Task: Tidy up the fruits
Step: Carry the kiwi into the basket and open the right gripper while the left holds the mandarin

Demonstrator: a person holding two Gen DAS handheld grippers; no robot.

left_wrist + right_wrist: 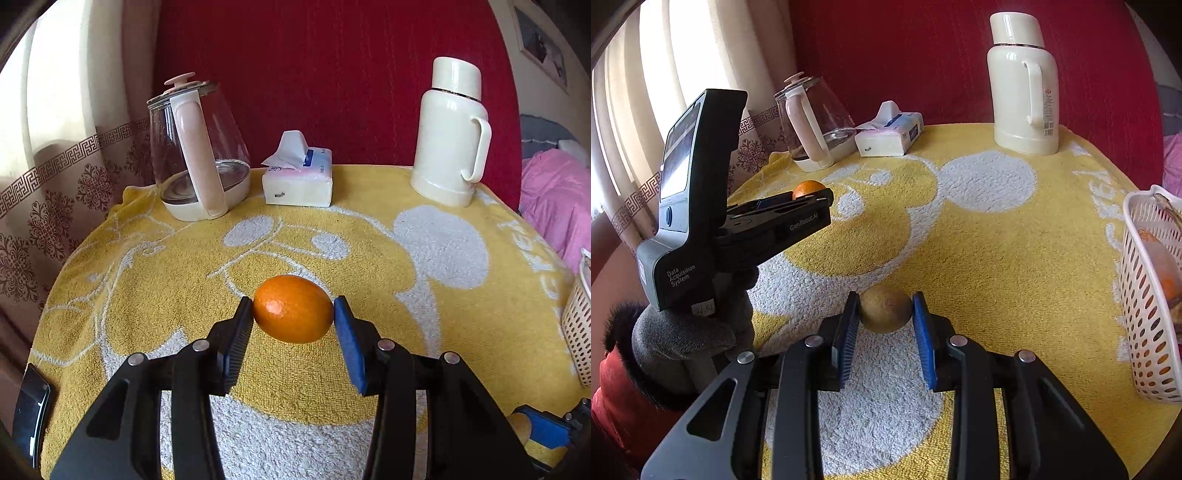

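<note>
In the left wrist view my left gripper (293,306) is shut on an orange (293,308), with both pads touching its sides just above the yellow towel (147,295). The orange also shows in the right wrist view (807,188), held in the left gripper (812,195). My right gripper (885,308) is shut on a brown kiwi (885,310) low over the towel. A white perforated basket (1145,295) with fruit inside stands at the right edge; it also shows in the left wrist view (578,325).
At the back of the table stand a glass kettle (195,155), a tissue pack (299,177) and a cream thermos (450,133). A red cloth hangs behind. Curtains are on the left, pink bedding (554,199) on the right.
</note>
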